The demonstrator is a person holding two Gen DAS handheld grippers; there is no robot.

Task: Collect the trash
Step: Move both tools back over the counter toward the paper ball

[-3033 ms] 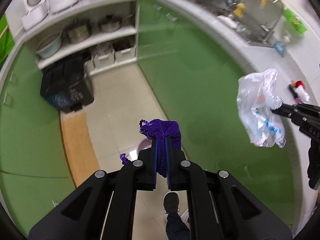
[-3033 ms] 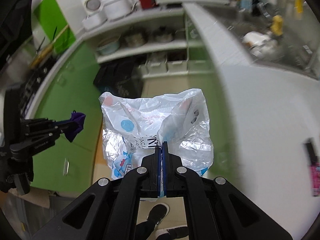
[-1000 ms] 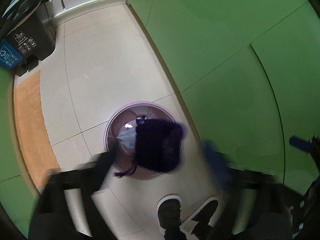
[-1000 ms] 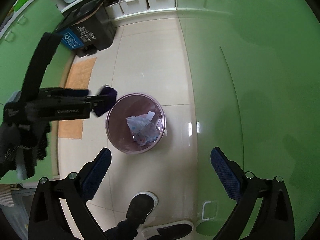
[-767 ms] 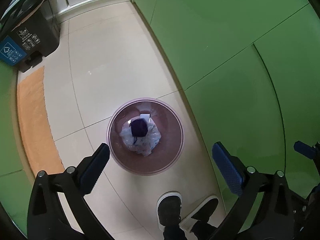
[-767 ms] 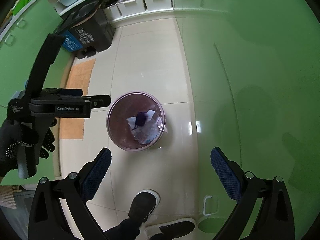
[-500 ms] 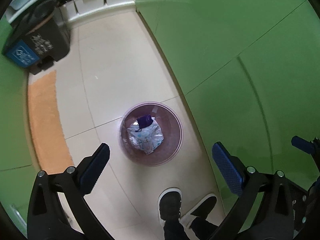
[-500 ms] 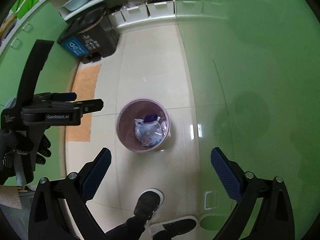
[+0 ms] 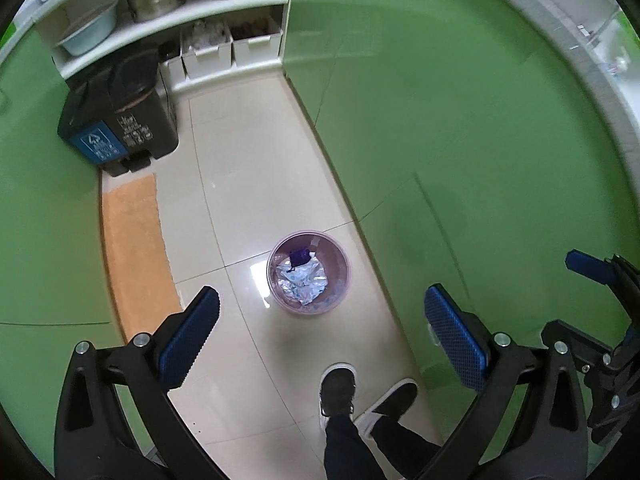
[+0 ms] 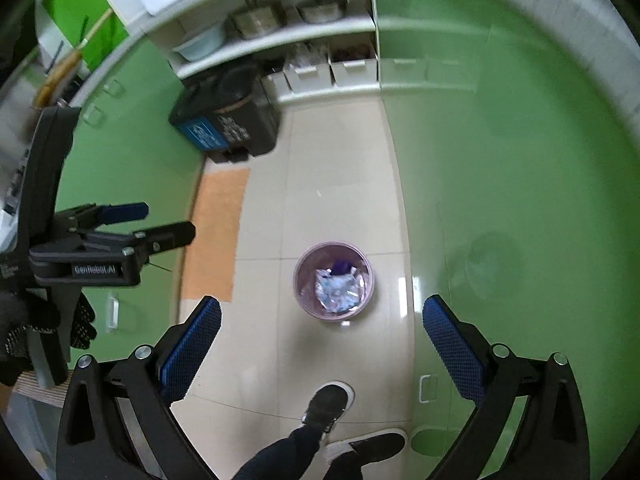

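Observation:
A round pink bin stands on the tiled floor by the green cabinets. Inside it lie a crumpled clear plastic bag and a small purple pouch. High above the bin my left gripper is open and holds nothing. My right gripper is likewise open and bare. The left gripper also shows at the left of the right wrist view, gripped by a gloved hand. The right gripper's blue fingertip shows at the right edge of the left wrist view.
A black recycling bin stands against the shelves with pots and white boxes. An orange mat lies along the left cabinets. The person's shoes are on the floor below the grippers.
Both grippers opened: the plastic bag and then the purple pouch dropped into the pink bin. Since then both grippers have risen away from the bin, still open.

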